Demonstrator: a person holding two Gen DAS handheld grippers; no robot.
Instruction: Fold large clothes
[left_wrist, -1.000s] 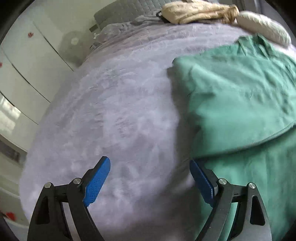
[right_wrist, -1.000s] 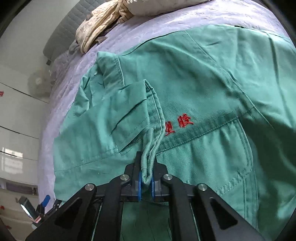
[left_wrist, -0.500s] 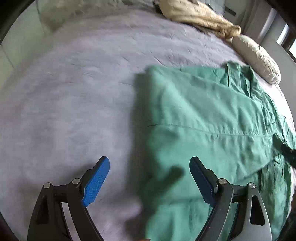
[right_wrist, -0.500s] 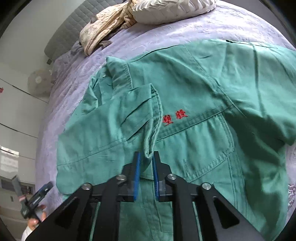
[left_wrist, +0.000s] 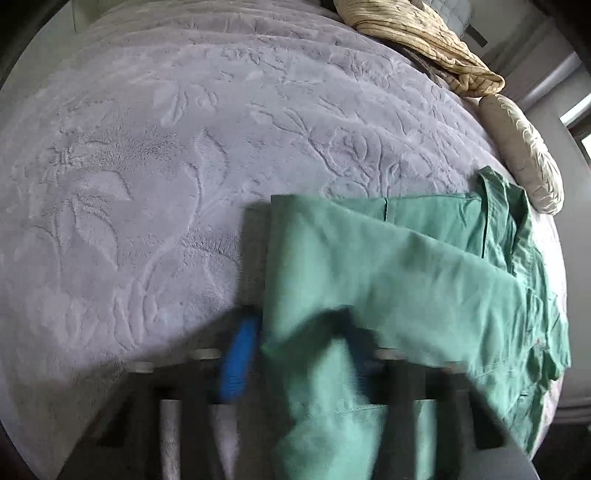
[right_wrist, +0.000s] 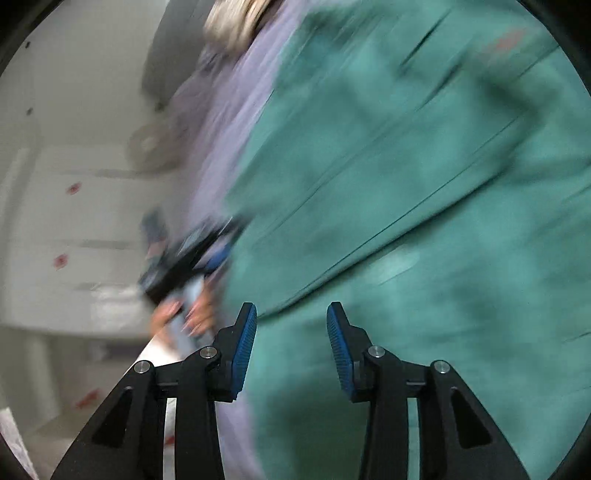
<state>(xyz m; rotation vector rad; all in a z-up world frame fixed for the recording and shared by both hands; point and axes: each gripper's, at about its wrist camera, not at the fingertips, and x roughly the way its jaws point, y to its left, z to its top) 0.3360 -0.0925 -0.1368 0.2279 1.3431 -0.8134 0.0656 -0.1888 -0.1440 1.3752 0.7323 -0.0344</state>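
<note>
Spread part-folded on the lilac embossed bed cover (left_wrist: 147, 166): green cotton work shirt (left_wrist: 406, 266). Just closing on its near edge with the left hand-held gripper (left_wrist: 299, 350), cloth bunched between. Possibly a shallow pinch, risking slippage on lifting. Just opening the right hand-held gripper (right_wrist: 291, 339) halfway, gripping nothing. Well apart, blocking nothing: crumpled tan cloth (left_wrist: 424, 33), cream pillow (left_wrist: 524, 155).

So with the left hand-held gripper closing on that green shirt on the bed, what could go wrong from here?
1. The left hand-held gripper, whose jaws have just been closing, has only the folded edge of the green cotton work shirt between them; it might catch one layer and undo the fold.
2. The right hand-held gripper has just been opening and holds nothing, so the shirt could drag across the embossed lavender plush blanket.
</note>
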